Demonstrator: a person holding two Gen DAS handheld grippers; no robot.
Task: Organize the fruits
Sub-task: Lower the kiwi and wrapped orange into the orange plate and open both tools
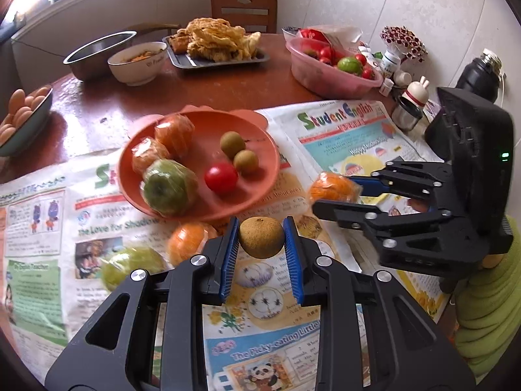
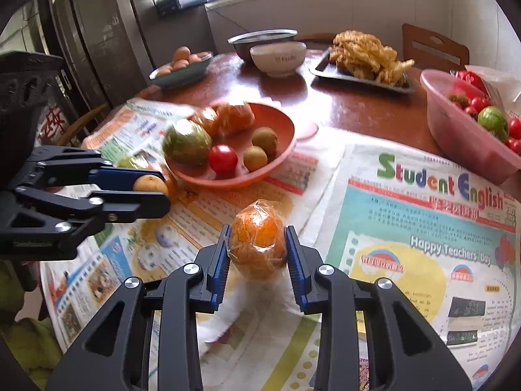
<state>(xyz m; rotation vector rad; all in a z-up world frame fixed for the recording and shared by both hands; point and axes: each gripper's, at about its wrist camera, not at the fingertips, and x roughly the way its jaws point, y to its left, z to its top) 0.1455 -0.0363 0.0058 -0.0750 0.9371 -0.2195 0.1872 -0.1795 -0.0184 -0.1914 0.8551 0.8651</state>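
Above the newspaper-covered surface, a small brown round fruit was held clamped between the blue pads of the left gripper, clear of the paper. Beside it, to the right, a plastic-wrapped orange was gripped between the pads of the right gripper, whose jaws were closed on it. Just beyond both grippers, an orange plate was seen resting on the newspaper, and in it lay two wrapped oranges, a wrapped green fruit, a red tomato and two more small brown fruits. Near the plate's front edge, another wrapped orange and a wrapped green fruit were left lying on the paper, both blurred. Farther back, a pink basin of red and green produce was set on the bare wood.
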